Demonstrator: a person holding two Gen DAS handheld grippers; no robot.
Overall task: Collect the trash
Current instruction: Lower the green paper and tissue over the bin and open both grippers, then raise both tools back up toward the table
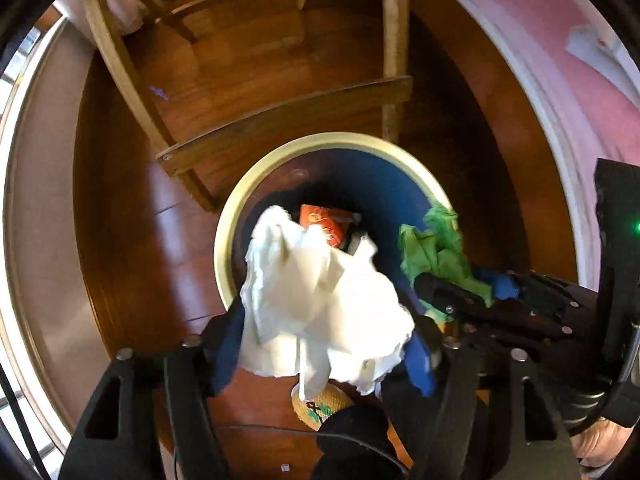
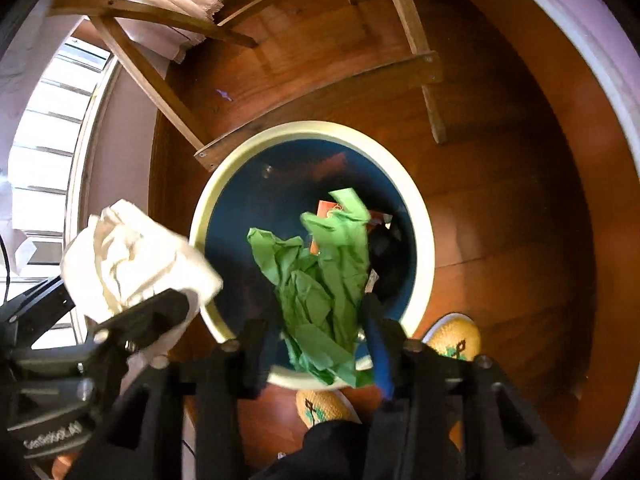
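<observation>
We're at the drop step: left gripper (image 1: 324,344) gaping around white tissue (image 1: 320,304), right gripper (image 2: 320,344) loosened around green paper (image 2: 320,280), both over the bin (image 2: 424,240) holding an orange wrapper (image 1: 320,224); next, let them fall clear.

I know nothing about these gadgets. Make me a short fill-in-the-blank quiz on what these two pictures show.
1. The crumpled paper between the left gripper's fingers is ____ in colour.
2. The right gripper has a crumpled ____ sheet between its fingers.
3. Both grippers are above a round, cream-rimmed bin whose inside is dark ____.
4. Already lying in the bin is an ____ packet.

Missing words: white; green; blue; orange
</observation>
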